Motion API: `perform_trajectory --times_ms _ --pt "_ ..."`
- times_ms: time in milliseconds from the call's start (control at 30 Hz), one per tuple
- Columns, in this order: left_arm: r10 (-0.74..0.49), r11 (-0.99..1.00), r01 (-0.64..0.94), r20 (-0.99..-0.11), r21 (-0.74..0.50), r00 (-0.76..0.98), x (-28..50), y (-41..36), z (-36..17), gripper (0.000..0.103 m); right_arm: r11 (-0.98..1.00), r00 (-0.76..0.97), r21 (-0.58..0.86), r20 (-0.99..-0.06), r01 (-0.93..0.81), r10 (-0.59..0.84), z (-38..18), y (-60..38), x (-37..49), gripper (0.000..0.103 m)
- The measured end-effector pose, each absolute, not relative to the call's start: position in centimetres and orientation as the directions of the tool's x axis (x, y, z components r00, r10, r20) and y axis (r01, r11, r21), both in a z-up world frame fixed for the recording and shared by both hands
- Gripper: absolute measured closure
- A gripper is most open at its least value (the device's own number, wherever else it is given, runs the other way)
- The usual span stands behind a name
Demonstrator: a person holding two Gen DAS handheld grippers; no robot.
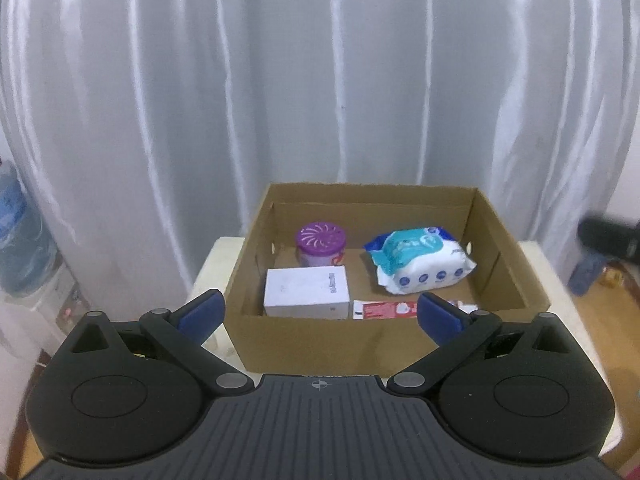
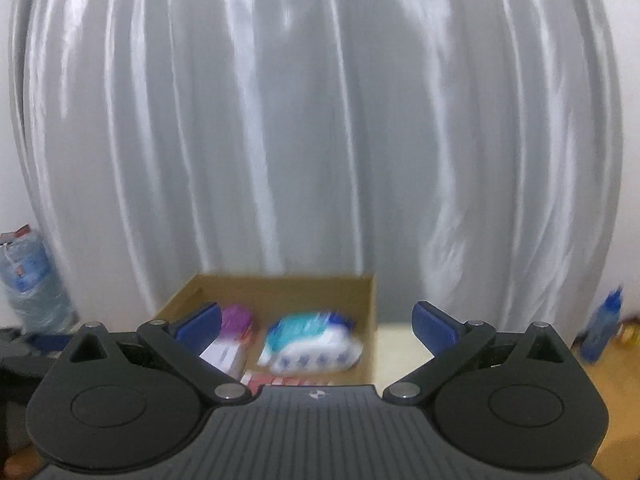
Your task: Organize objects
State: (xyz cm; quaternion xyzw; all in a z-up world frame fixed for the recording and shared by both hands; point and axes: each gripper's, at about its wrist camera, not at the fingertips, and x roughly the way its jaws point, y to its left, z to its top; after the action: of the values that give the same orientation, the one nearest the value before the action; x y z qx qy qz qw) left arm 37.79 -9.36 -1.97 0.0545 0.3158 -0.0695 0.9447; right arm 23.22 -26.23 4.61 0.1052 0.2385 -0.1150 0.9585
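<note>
With all four items lying inside the cardboard box (image 1: 380, 340), the sorting looks close to done, and the step in hand seems to be drawing both tools clear; doing that well means lifting up and back without clipping the box's near wall or nudging the box along the table (image 1: 208, 276) it is sitting on. Going left to right inside the box: the purple-lidded jar (image 1: 320, 242) is standing upright toward the far left corner, with the white carton (image 1: 306, 298) lying just in front of it in the near left corner; the red and white tube (image 1: 384, 310) is lying flat along the near wall, and the wipes pack (image 1: 420, 262) is resting toward the right wall, apart from the others. The left gripper (image 1: 320, 314) is hovering above the near wall with its blue pads spread wide and nothing between them. The right gripper (image 2: 318, 322) is likewise gaping at full spread, gripping nothing and touching nothing; in its blurred view the box is sitting ahead and to the left, bare table off to the right.
</note>
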Motion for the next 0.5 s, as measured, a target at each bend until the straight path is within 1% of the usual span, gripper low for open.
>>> perform_trajectory --times_ms 100,200,367,500 --pt "-0.09 0.978 0.188 -0.634 0.09 0.768 38.8 -9.7 -2.5 0.0 0.933 0.789 0.115 -0.575 0.341 -0.217 3.1 -26.4 24.8 0.0" --pt "-0.107 0.972 0.219 -0.66 0.09 0.743 39.7 -10.0 -3.2 0.0 0.923 0.753 0.128 -0.623 0.364 -0.211 2.1 -26.9 25.6 0.0" --pt "-0.156 0.965 0.256 -0.68 0.048 0.716 40.6 -9.6 -3.5 0.0 0.916 0.724 0.129 -0.658 0.38 -0.207 1.3 -26.9 26.3 0.0" --pt "-0.163 0.959 0.276 -0.679 0.061 0.716 40.8 -9.7 -3.5 0.0 0.913 0.719 0.146 -0.668 0.381 -0.194 1.2 -26.7 26.8 0.0"
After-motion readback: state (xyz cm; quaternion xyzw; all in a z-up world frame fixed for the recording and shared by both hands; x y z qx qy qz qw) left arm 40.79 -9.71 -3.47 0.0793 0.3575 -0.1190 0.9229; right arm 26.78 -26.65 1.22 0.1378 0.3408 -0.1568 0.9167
